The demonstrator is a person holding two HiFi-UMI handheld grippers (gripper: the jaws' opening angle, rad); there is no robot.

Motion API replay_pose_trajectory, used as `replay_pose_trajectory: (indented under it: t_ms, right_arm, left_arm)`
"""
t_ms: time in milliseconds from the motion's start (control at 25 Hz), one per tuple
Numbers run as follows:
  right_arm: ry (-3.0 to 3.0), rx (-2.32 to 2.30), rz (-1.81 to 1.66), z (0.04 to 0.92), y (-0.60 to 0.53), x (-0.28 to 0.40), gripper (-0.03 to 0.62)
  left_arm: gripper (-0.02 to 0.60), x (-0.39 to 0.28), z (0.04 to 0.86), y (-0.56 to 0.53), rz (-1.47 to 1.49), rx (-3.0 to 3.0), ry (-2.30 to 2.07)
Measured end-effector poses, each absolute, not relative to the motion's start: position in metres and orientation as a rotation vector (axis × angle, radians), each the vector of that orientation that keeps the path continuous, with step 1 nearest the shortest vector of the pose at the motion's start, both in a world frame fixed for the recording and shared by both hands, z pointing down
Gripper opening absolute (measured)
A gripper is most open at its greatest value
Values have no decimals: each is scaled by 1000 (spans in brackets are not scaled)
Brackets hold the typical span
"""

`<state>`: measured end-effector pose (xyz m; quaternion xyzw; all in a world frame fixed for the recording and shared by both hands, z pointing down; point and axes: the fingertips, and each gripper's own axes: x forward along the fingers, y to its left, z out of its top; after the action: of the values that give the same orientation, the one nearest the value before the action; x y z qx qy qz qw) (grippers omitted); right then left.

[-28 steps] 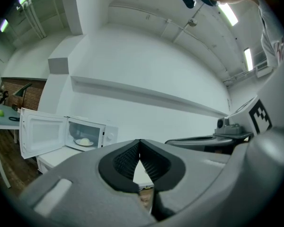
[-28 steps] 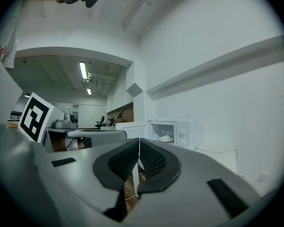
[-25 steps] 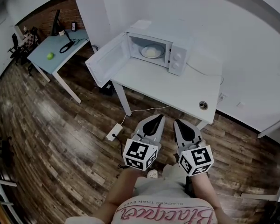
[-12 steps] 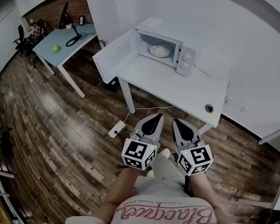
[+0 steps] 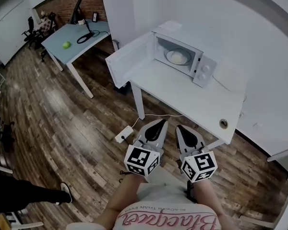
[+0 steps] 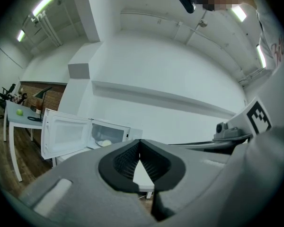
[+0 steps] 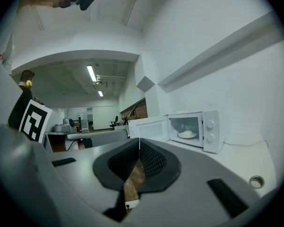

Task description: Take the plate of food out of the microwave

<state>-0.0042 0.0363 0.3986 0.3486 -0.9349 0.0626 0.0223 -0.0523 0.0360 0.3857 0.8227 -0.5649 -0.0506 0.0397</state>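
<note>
A white microwave (image 5: 189, 56) stands on the white table (image 5: 192, 97) with its door (image 5: 129, 63) swung open to the left. Inside it rests a plate of pale food (image 5: 177, 57), also seen as the plate (image 6: 104, 143) in the left gripper view and the plate (image 7: 187, 135) in the right gripper view. My left gripper (image 5: 160, 122) and right gripper (image 5: 180, 127) hover side by side over the floor, short of the table's near edge. Both point level toward the table, both are shut with nothing between the jaws.
A light blue desk (image 5: 81, 40) with a green ball (image 5: 66, 45), cables and a monitor stands at the far left. A power strip (image 5: 125, 134) lies on the wooden floor by the table leg. A person's leg and shoe (image 5: 62, 191) show at lower left.
In the head view the microwave and table have shifted right and grown closer as I moved toward them. Both grippers stay shut. A person's leg has come into view at lower left.
</note>
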Motion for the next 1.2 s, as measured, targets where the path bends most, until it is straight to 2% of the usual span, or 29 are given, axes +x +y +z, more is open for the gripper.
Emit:
replay_pose_trajectory:
  t_ms: [640,1200]
  right_arm:
    - [-2901,1034,230,404,-45,-73,14]
    - [-2900,1146,289,392,-116,-91,14]
  left_arm:
    - [6,-134,386,-38,-169,2481,-1788]
    - [6,-154,368,-102,-95,2557,-1724]
